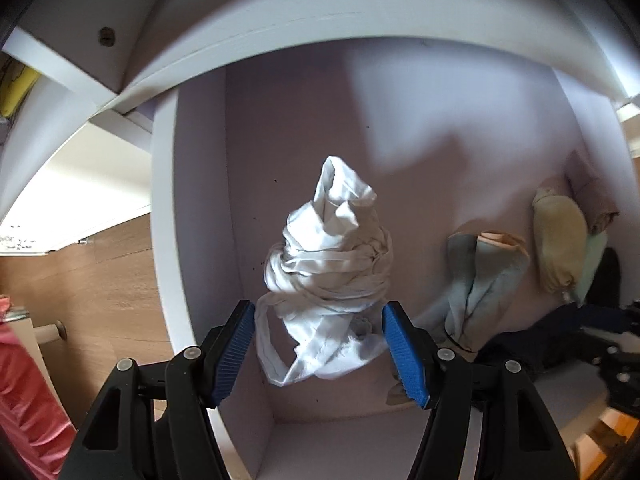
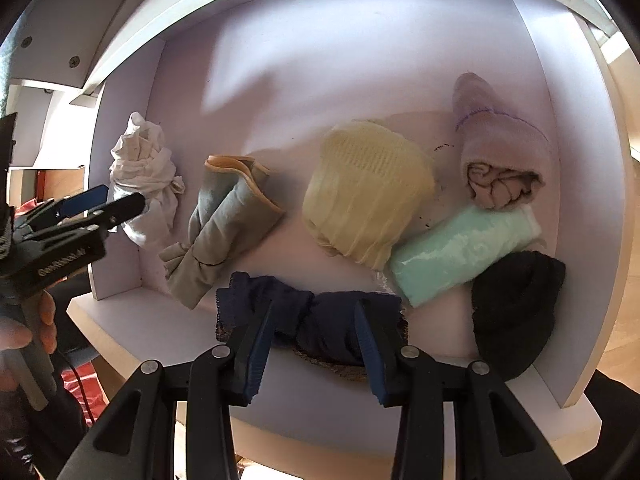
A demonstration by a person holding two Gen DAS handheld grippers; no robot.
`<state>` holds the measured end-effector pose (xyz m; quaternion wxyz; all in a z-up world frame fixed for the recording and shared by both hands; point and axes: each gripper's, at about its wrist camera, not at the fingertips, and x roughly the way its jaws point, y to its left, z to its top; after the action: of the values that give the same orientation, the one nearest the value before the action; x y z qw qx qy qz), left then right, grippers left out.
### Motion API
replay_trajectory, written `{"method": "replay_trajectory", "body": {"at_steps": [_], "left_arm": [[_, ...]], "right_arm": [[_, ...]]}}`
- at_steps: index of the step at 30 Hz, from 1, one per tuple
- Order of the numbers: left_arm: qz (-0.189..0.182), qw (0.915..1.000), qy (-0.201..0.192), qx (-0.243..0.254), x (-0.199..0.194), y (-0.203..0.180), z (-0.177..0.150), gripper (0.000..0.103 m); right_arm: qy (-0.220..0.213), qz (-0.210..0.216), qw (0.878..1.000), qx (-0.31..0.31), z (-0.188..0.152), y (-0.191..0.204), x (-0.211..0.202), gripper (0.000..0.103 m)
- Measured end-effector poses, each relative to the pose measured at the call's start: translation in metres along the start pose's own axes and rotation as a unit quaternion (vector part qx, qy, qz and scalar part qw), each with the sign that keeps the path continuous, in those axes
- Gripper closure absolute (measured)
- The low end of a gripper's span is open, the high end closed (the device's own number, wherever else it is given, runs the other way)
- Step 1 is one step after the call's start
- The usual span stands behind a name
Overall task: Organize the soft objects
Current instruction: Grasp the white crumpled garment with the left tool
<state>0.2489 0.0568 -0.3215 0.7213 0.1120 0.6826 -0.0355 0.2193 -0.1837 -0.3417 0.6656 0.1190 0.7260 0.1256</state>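
- Seven soft bundles lie in a white drawer point(image 2: 120, 312), told from its left wall to its right.
- The left gripper point(image 1: 318, 328) stands part open over the white bundle point(image 1: 332, 264) by the left wall; pads clear of it.
- The right gripper point(image 2: 316, 330) straddles the navy bundle point(image 2: 320, 320) at the front edge; whether its pads press I cannot tell.

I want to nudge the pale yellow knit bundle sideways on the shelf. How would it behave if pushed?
The pale yellow knit bundle looks soft and wrinkled, so it would probably dent before it slides. Its rounded, rolled shape may let it roll a little. It lies against the mint green roll, so a push that way would likely shove that too.
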Motion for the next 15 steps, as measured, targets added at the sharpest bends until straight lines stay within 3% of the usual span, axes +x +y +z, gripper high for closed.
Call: {"method": "replay_trajectory", "body": {"at_steps": [2, 4, 7, 15], "left_arm": [[0.004, 1.0, 0.001, 0.002, 0.007, -0.004, 0.001, 0.037], [0.013, 0.9999, 0.0, 0.005, 0.014, -0.006, -0.001, 0.048], [0.018, 0.9998, -0.003, 0.01, 0.021, -0.011, -0.003, 0.055], [0.013, 0.9999, -0.004, 0.002, 0.024, -0.016, -0.002, 0.058]], "right_arm": [[-0.009, -0.006, 1.0, 0.008, 0.0, -0.006, -0.003, 0.062], [-0.018, -0.001, 1.0, 0.023, 0.002, -0.016, -0.01, 0.062], [-0.035, 0.0, 0.998, 0.05, 0.004, -0.03, -0.02, 0.062], [-0.077, 0.005, 0.989, 0.124, 0.01, -0.068, -0.043, 0.062]]}}
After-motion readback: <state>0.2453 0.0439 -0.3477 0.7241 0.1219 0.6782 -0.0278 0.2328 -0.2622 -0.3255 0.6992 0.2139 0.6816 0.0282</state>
